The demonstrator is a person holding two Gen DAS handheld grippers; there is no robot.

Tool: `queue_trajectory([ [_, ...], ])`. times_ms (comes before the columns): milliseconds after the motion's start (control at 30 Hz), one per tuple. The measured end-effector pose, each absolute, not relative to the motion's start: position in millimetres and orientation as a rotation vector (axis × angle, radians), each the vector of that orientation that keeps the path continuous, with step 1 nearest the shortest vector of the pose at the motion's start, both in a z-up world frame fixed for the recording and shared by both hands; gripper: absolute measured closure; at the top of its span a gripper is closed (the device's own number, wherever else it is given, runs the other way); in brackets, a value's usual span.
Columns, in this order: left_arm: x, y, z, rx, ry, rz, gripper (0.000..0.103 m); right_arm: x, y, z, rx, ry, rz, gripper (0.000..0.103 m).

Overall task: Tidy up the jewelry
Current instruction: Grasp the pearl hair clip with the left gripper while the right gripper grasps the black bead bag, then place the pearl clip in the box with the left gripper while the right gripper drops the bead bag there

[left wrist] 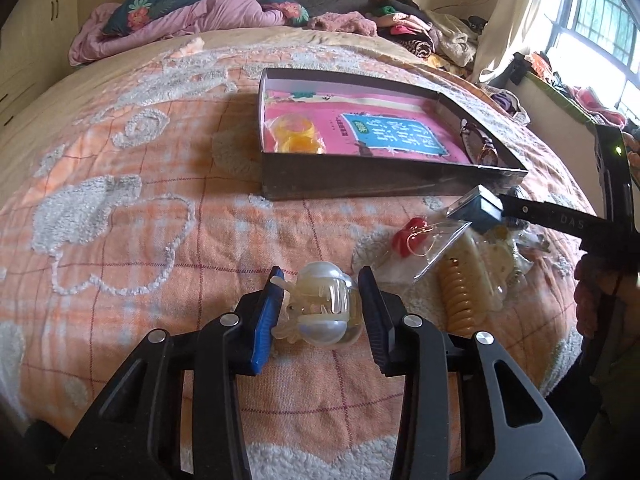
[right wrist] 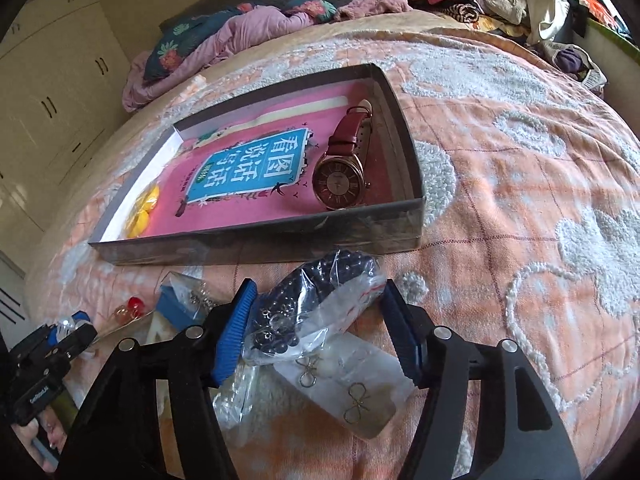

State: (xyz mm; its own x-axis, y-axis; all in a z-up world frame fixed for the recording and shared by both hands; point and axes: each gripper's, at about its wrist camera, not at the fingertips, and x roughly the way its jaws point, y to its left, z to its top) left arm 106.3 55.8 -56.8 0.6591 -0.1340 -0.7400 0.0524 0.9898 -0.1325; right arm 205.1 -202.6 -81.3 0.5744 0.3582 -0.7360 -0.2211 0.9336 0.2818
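On my left gripper (left wrist: 320, 304) the fingers have closed in on a pearly hair claw (left wrist: 324, 308) lying on the bed (left wrist: 140, 200); both pads sit against its sides. My right gripper (right wrist: 320, 328) straddles a clear bag of dark beads (right wrist: 316, 304); the left pad touches the bag, the right pad stands just clear, so nothing is clamped there. Under the bag lies a flat packet with wire earrings (right wrist: 356, 396). Just beyond, an open grey box (right wrist: 256, 246) holds a pink book (right wrist: 248, 184) whose teal label reads 看图说话写话, a red-strapped watch (right wrist: 340, 180) beside the book, and yellow rings (right wrist: 142, 216) in the left corner. A red earring (left wrist: 410, 236) and a tan spiral tie (left wrist: 456, 300) lie between the grippers. The bed wears an orange checked quilt with tufted white patterns; pillows, heaped clothes, cream wardrobes and a barred window surround it.
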Motion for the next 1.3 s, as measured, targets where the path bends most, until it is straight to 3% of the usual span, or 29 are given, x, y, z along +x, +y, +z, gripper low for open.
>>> queue_trajectory([
  [533, 117.5, 55.9, -26.6, -0.118, 0.781, -0.121, 0.073, 174.0, -227.3, -21.9, 0.202, 0.737, 0.369, 0.042],
  [1300, 202.6, 34.1, -3.2, -0.106, 0.746, -0.159, 0.073, 204.2, -219.8, 3.4, 0.096, 0.657, 0.373, 0.042],
])
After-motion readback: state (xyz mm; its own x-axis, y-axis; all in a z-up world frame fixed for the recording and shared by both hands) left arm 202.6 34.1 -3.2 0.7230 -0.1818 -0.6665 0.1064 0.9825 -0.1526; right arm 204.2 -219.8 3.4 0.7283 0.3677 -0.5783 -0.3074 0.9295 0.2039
